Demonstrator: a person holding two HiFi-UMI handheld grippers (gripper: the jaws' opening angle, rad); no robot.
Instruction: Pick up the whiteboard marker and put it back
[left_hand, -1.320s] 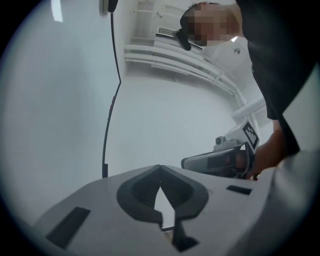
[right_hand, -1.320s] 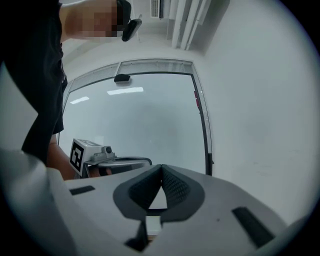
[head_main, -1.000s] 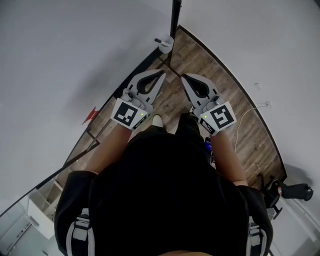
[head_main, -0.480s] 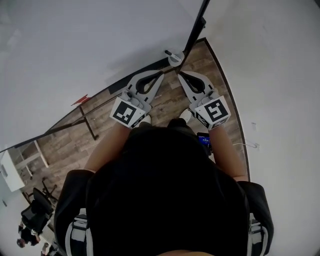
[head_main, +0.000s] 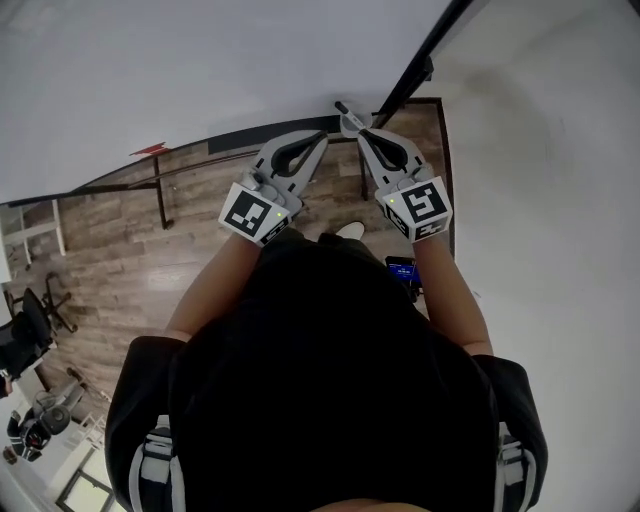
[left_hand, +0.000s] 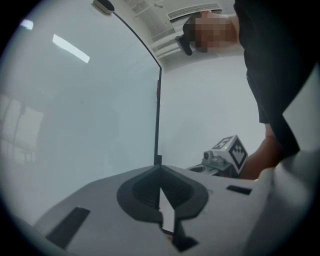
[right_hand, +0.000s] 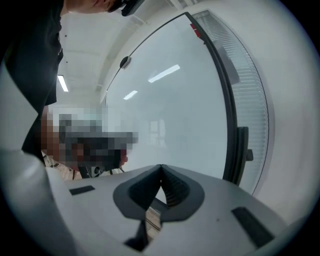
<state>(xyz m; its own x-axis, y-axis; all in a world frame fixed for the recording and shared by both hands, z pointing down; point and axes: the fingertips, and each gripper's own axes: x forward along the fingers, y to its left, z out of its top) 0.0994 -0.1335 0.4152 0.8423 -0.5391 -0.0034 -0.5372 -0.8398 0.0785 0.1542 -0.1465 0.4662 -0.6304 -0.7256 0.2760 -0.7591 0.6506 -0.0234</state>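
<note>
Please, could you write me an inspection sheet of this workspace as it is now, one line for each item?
Surface: whiteboard, blank where it shows; wood floor below it.
Job's things: what looks like the marker stands in a small white holder at the board's lower edge; not held.
Clutter: office chair at left; small red item by the board's edge.
Grippers: left gripper and right gripper both shut, empty, pointing toward the holder.
Cables: nothing seen.
Surroundings: black stand pole; white wall at right.
</note>
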